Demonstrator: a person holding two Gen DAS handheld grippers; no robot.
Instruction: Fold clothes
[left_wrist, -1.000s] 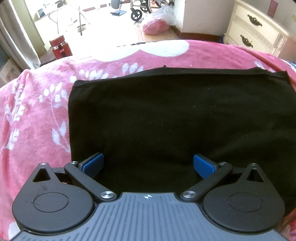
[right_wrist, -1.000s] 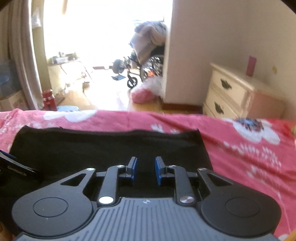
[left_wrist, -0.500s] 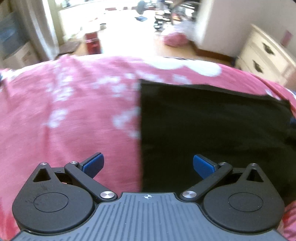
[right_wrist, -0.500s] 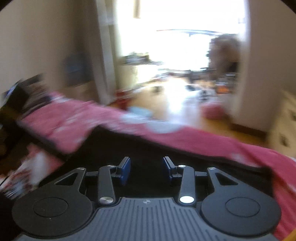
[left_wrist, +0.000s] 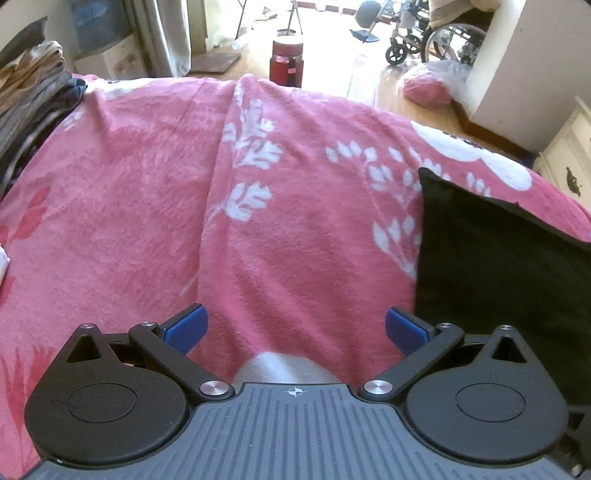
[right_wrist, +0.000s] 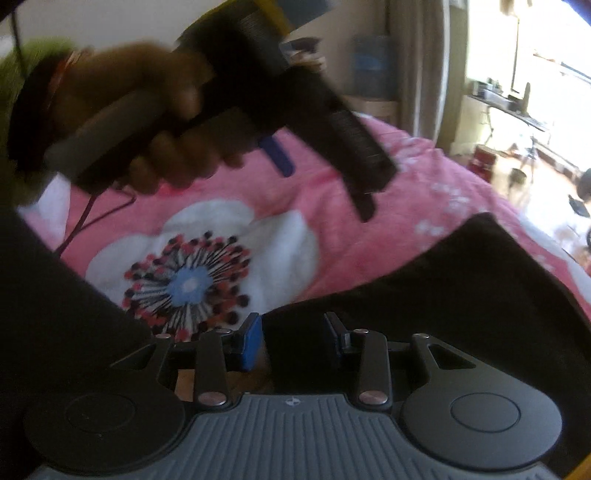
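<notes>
Now the left hand-held gripper (left_wrist: 294, 330) hangs over bare pink bedspread (left_wrist: 155, 206), its blue pads (left_wrist: 184, 329) spread wide with nothing between them. The folded black garment (left_wrist: 506, 266) lies flat on the bed off to this gripper's right, one corner pointing up toward the white flower print; the right pad sits just beside the garment's near edge, and I cannot tell whether it touches.

Over on the right wrist view, the right hand-held gripper (right_wrist: 291, 341) is low at the edge of the same black garment (right_wrist: 461, 295). Its jaws are partly parted, a clear gap showing between the blue pads (right_wrist: 251, 341), and the dark cloth edge runs right in front of them. Whether any fabric sits inside the gap, I cannot tell; the picture is smeared.

Above, blurred, a person's hand (right_wrist: 147, 129) grips the handle of the left hand-held gripper (right_wrist: 332, 147), which is held up off the bed over a big white flower with a blue centre (right_wrist: 192, 284). A green sleeve (right_wrist: 22, 74) shows at the far left.

Back on the left wrist view: a stack of folded clothes (left_wrist: 33, 99) at the bed's left edge, a red jar (left_wrist: 287, 62) on the floor beyond, a wheelchair (left_wrist: 424, 40) further back.
</notes>
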